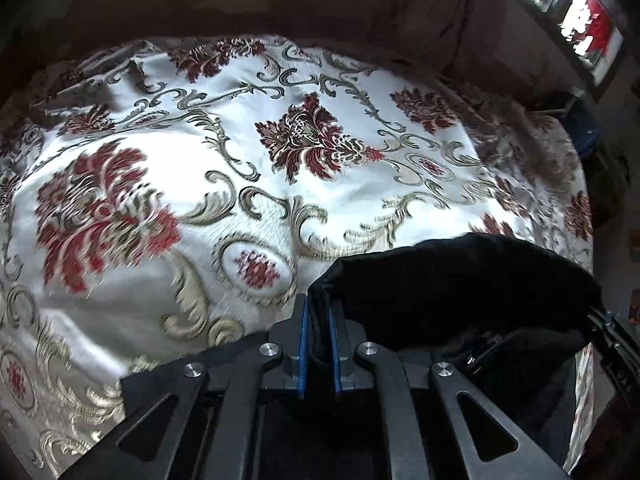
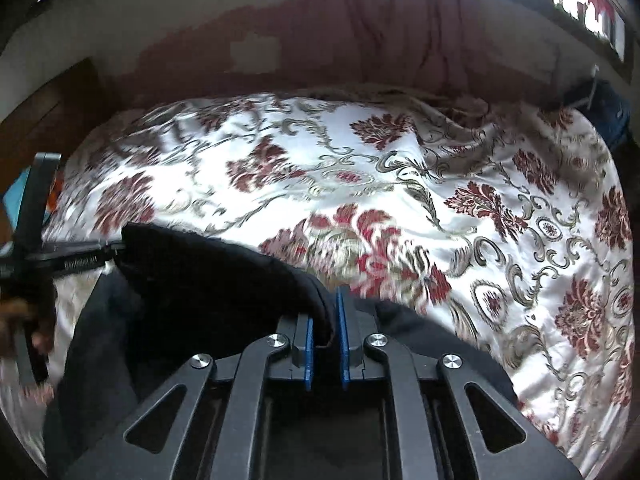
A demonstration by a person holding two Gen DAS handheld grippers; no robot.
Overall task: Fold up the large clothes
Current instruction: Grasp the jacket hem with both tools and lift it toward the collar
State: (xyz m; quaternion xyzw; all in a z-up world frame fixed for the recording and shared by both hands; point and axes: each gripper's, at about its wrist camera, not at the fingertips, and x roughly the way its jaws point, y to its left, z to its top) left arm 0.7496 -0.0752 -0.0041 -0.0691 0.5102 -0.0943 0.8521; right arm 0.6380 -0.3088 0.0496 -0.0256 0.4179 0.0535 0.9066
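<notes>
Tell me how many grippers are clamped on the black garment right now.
2. The left gripper pinches one end of the black garment; the right gripper pinches the other end, over the floral bedspread.

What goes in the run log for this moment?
left gripper: shut on black garment | right gripper: shut on black garment | surface: floral bedspread | fold: not yet made

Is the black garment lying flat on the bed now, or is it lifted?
Partly lifted. The black garment is pinched at one edge by the left gripper and by the right gripper, above the flowered bedspread.
</notes>
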